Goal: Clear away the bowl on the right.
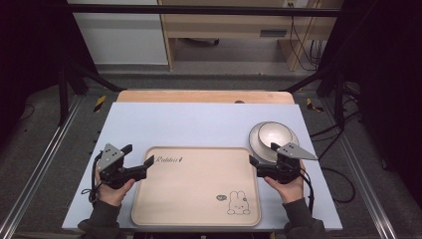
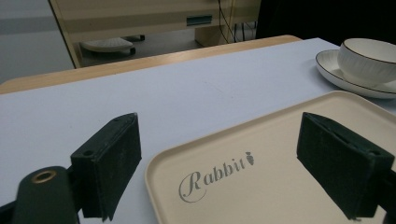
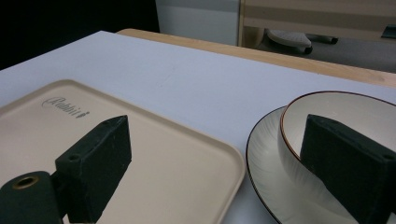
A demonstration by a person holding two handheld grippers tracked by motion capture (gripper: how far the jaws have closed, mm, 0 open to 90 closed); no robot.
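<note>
Smooth beige rounded-corner tray (image 1: 199, 189), ribbed white bowl (image 1: 274, 134) beyond.

tray (image 1: 199, 199) matt beige plastic | bowl (image 1: 273, 135) + plate (image 1: 259, 144) glossy ceramic | table (image 1: 199, 122) smooth matt

I'm working in what looks like a lab: a black metal frame (image 1: 199, 10) surrounds the table (image 1: 199, 124), floor rails (image 1: 45, 154) run alongside, loose cables (image 1: 303, 45) trail near wooden furniture (image 1: 224, 25).

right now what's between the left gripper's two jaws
The near-left corner of the beige tray, with its Rabbit lettering, lies in the open gap of the left gripper, seen in the left gripper view; nothing is gripped.
</note>
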